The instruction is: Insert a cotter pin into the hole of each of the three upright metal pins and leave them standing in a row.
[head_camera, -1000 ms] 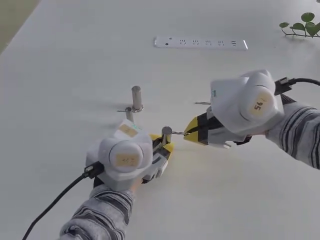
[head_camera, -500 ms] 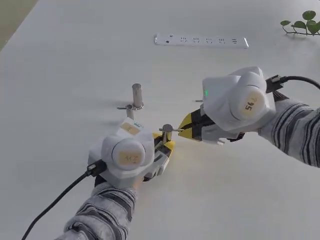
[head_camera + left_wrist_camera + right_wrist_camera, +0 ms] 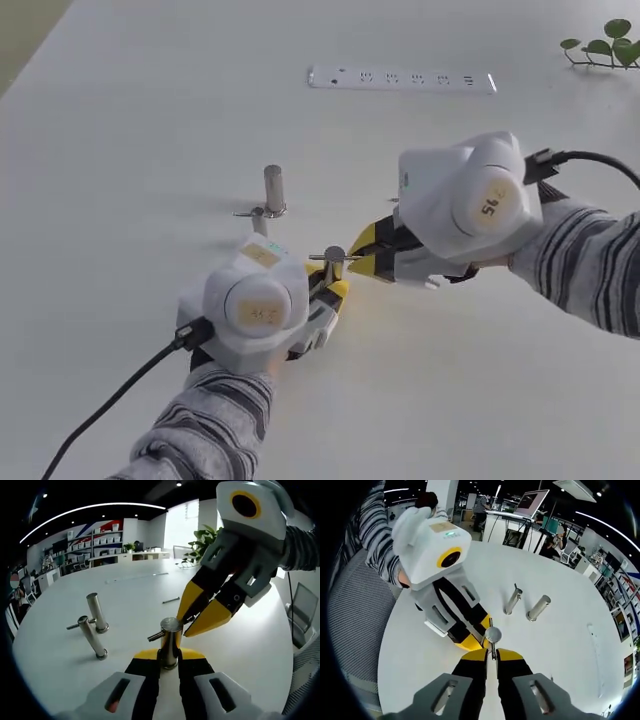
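The left gripper (image 3: 170, 656) clamps the metal pin (image 3: 170, 639) farthest from the power strip (image 3: 401, 82) to steady it for the right gripper (image 3: 492, 656), pinched on the cotter pin (image 3: 155, 636).

Tabletop (image 3: 150, 120): white, broad, matte.
Power strip (image 3: 401, 83): white, lying flat at the far side, sockets facing up.
Plant (image 3: 605, 47): round green leaves at the far right corner (cut off by the frame edge).
Shelves (image 3: 95, 542): along the far office wall.
Monitor (image 3: 532, 501): on a desk beyond the tabletop.
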### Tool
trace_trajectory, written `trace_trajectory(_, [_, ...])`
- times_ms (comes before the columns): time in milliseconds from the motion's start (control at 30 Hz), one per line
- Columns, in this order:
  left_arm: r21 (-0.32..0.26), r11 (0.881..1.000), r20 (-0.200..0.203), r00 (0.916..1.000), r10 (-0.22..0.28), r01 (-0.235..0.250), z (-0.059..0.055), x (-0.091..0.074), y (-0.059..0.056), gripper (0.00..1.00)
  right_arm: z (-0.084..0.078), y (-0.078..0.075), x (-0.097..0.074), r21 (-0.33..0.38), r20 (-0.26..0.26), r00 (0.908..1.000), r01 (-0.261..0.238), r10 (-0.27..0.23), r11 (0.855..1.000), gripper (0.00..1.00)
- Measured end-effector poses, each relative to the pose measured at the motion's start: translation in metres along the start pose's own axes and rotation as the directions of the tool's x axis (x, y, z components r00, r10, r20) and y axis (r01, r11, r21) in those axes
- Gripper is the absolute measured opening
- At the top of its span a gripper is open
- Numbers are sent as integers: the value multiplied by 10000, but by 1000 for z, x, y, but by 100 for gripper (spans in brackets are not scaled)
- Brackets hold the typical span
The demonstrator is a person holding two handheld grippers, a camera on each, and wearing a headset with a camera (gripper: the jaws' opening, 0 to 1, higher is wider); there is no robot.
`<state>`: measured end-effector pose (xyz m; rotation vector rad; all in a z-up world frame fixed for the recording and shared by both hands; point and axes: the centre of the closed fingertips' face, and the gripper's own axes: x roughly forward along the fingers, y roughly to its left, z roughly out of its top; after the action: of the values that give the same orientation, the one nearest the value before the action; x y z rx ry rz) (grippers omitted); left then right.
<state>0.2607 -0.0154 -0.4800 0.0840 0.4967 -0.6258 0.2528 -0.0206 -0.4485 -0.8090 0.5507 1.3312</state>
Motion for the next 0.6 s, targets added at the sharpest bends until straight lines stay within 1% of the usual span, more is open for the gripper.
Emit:
trace_trajectory(100, [-13,10000,3,10000,6,-6,0,0,0,10,0,0,-4,62,-34,10000,48,-47,10000,8])
trace_trajectory(233, [-2,10000,-6,10000,0,0,0,0,0,10,-2,2,-12,93,-78,9999,66,-66,9999,7])
trace_trajectory(333, [-18,10000,-1,10000,17,-17,0,1,0,10,-4,2,-17,141,-93,9999,120,-119,9998,4])
trace_trajectory(400, [-41,10000,-3,10000,26,-26,0,1,0,10,-3,2,-18,159,-66,9998,169,-168,9997,0])
trace_trajectory(500, [-48,10000,-8,10000,29,-29,-1,1,0,10,-5,-1,-18,215,-45,9996,279,-278,9994,0])
trace_trajectory(600, [-44,10000,-17,10000,18,-18,-1,1,0,10,-4,-1,-17,267,-22,9996,276,-275,9993,0])
